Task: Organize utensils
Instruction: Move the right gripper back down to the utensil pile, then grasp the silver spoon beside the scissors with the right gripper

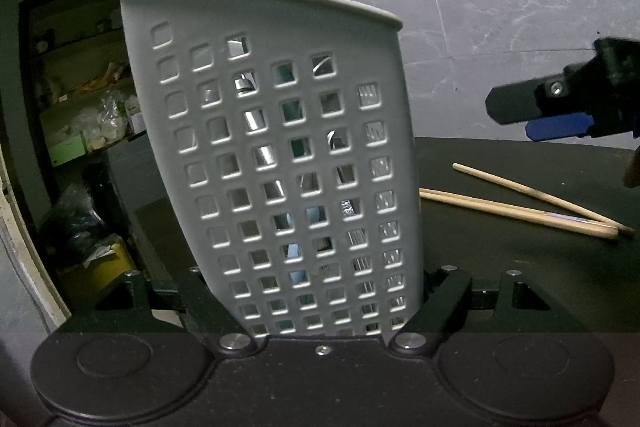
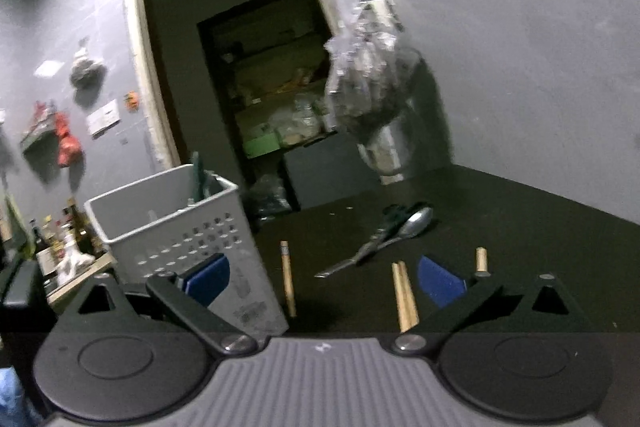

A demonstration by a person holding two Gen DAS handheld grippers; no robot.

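Note:
A grey perforated utensil basket (image 1: 280, 131) fills the left wrist view, standing slightly tilted on the dark table (image 1: 500, 259). My left gripper (image 1: 320, 271) is shut on its lower part. Metal and pale blue utensils show through the holes. Wooden chopsticks (image 1: 520, 205) lie to the basket's right. Above them hovers my right gripper (image 1: 512, 119). In the right wrist view the right gripper (image 2: 324, 279) is open, its blue pads (image 2: 208, 279) wide apart and holding nothing. Chopsticks (image 2: 404, 297) lie beneath it. A spoon (image 2: 416, 221) and a fork (image 2: 360, 255) lie farther back. The basket (image 2: 172, 223) is at the left.
A shiny metal container (image 2: 386, 147) stands at the table's back edge under a crumpled plastic bag (image 2: 368, 75) hanging on the grey wall. A doorway (image 2: 240, 87) behind the basket opens onto cluttered shelves. The table's left edge runs just past the basket.

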